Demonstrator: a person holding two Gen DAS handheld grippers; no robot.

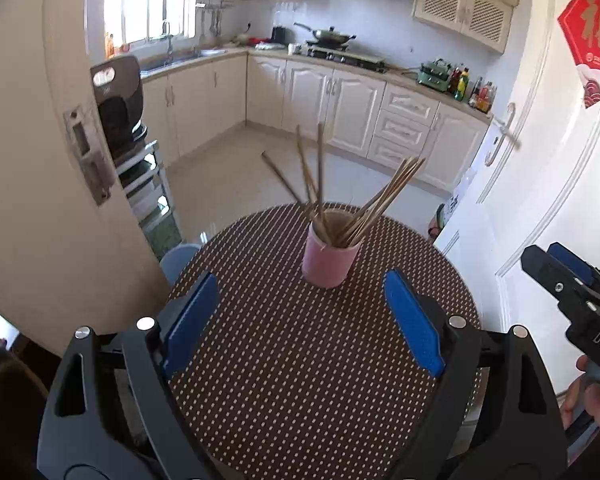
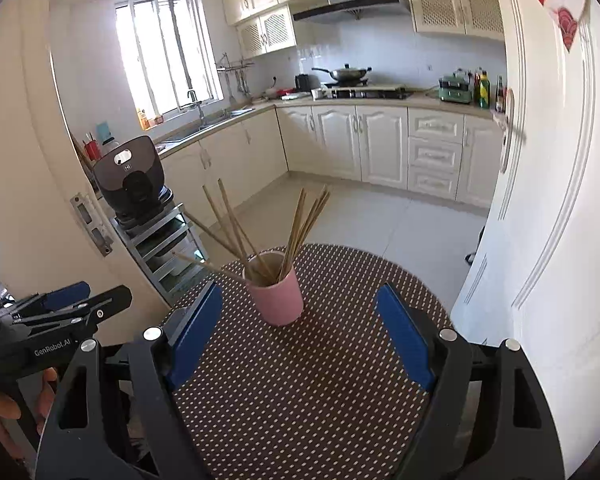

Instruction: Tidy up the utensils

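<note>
Round table (image 1: 300,360) with brown white-dotted cloth, set in the doorway to a cream-cabinet kitchen. Landmark: pink cylindrical cup (image 1: 330,256), upright, past the table's centre toward the far edge. Thin wooden chopsticks (image 1: 384,196) stand inside it, fanned in two bunches, tips leaning apart. Nothing else on the cloth near the cup.

Left of the cup, off the table: metal rack (image 2: 160,240) with a dark rice cooker (image 2: 130,176) on top. Right of the cup: white door (image 2: 548,200), handle at the edge.

Left gripper (image 1: 304,320), blue pads: jaws spread, nothing between them, well short of the cup. Right gripper (image 2: 300,336): same, spread and empty.

Only the right view shows the rack shelves clearly; the left view shows the door's red paper decoration (image 1: 592,40) in full.
</note>
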